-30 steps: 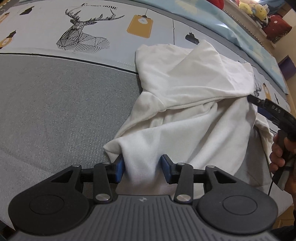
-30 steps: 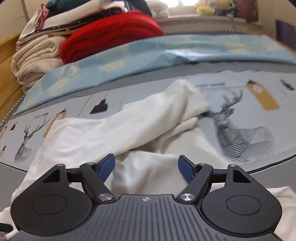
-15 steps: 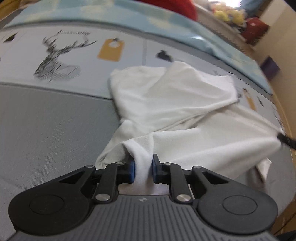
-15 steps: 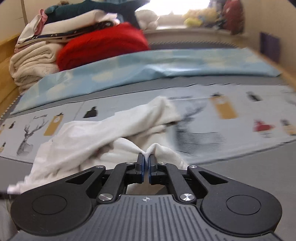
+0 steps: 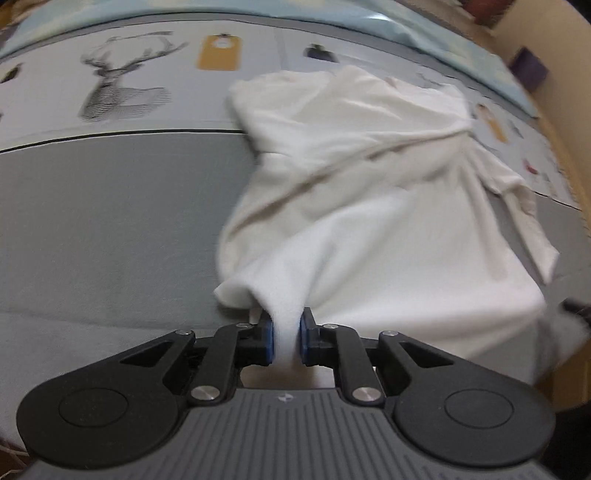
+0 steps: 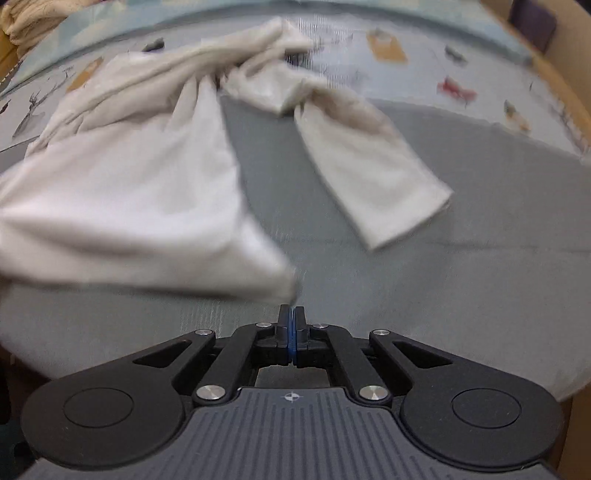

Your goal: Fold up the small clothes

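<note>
A white long-sleeved garment (image 5: 369, 206) lies stretched over the grey bed cover. My left gripper (image 5: 285, 339) is shut on a bunched fold of its near hem. In the right wrist view the garment (image 6: 140, 192) spreads to the left and one sleeve (image 6: 373, 170) trails to the right. My right gripper (image 6: 291, 332) has its pads pressed together; the garment's corner ends just above the fingertips, and the blur hides whether cloth is pinched between them.
The bed has a plain grey cover (image 5: 110, 221) near me and a printed band with deer and tags (image 5: 122, 92) farther off. A light blue blanket (image 5: 424, 33) lies beyond it. A wooden bed edge (image 6: 569, 92) runs along the right.
Both grippers closed on the garment's hem, then pulled back toward me. The garment has stretched out and a sleeve has come free on the right.
</note>
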Available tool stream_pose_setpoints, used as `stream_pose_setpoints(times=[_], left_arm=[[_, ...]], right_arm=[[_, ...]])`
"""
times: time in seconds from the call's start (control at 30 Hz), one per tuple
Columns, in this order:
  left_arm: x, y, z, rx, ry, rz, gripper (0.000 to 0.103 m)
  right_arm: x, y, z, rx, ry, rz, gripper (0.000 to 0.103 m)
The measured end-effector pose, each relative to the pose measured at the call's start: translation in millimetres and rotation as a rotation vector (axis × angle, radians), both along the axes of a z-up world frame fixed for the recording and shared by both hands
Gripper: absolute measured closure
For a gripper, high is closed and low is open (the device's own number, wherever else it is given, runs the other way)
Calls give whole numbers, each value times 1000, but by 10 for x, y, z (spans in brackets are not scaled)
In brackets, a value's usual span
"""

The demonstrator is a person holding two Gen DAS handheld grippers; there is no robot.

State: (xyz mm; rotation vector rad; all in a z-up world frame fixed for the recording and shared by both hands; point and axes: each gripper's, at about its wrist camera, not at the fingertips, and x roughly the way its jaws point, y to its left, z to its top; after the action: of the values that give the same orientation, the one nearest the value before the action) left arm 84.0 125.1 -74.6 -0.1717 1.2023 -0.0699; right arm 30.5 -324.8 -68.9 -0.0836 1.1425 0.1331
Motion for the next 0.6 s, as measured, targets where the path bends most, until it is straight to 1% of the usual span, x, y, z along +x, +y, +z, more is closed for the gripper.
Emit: stream_pose_setpoints(times=[0.03, 0.07, 0.1, 0.13, 0.17, 0.2, 0.23, 0.27, 0.33, 0.4, 0.5, 0.6], left_arm=[[9, 20, 32, 6, -25, 19, 84], [20, 35, 73, 12, -56, 41, 79], [39, 48, 112, 18, -84, 66, 74], [60, 53, 156, 29, -117, 99, 73], [81, 42, 192, 42, -145, 125, 73], [117, 15, 243, 62, -179, 148, 73], [140, -37, 284, 82, -214, 163, 73], [170, -99, 327, 92, -249, 167, 73], [257, -276, 401, 74, -305, 136, 73], [348, -467, 444, 40, -335, 86, 73], [636, -804, 461, 28, -345, -7, 73], [940, -1189, 464, 1, -376, -105, 73]], right_arm=[[9, 4, 87, 30, -76, 5, 101], [33, -11, 156, 65, -128, -6, 100], [71, -24, 223, 110, -170, -27, 91], [122, -33, 275, 171, -206, -53, 85], [190, -31, 298, 229, -226, -69, 72], [262, -1, 299, 267, -231, -75, 66], [358, 72, 264, 290, -221, -70, 66], [439, 139, 211, 292, -203, -61, 66], [593, 317, 78, 266, -155, -30, 66], [726, 535, -63, 224, -110, 7, 66], [875, 684, -252, 164, -53, 24, 66], [984, 733, -371, 166, -27, 26, 66]])
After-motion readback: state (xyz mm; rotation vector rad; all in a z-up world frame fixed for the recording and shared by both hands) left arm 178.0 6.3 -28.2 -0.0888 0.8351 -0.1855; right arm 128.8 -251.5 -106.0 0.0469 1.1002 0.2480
